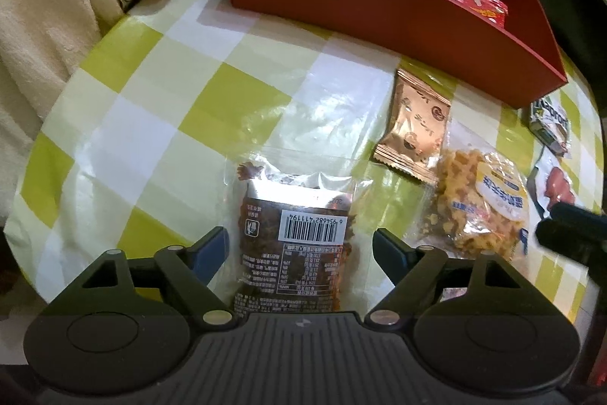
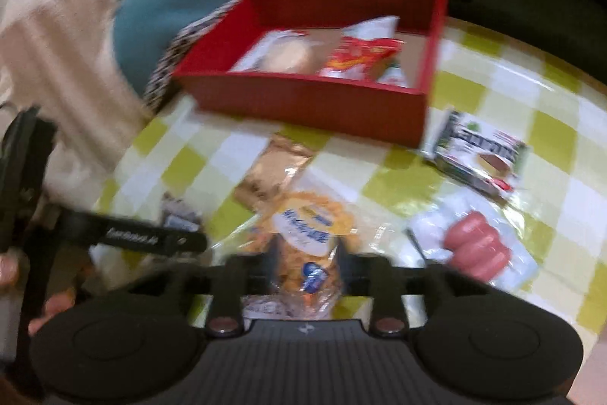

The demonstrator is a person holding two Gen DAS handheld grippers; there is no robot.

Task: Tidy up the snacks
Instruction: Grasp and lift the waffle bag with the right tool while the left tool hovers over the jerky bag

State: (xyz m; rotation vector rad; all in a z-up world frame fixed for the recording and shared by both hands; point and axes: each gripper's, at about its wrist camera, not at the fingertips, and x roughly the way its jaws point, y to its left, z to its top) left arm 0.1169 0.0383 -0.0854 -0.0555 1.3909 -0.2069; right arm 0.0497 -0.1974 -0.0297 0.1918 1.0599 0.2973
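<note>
A dark snack packet (image 1: 296, 226) with a barcode lies flat on the checked cloth. My left gripper (image 1: 299, 245) points down over it, open, one finger on each side with small gaps to the wrapper. My right gripper (image 2: 307, 260) is shut on a clear packet of yellow crispy snack (image 2: 303, 226), which is pinched narrow between the fingers; the same yellow packet (image 1: 481, 200) shows in the left wrist view. The red box (image 2: 303, 97) stands behind, holding several wrapped snacks.
On the cloth lie a gold sachet (image 1: 413, 128), a green-and-white packet (image 2: 478, 158) and a sausage packet (image 2: 474, 245). The table edge (image 1: 57, 147) curves at the left, beside cream fabric (image 1: 41, 25) and a teal cushion (image 2: 182, 2).
</note>
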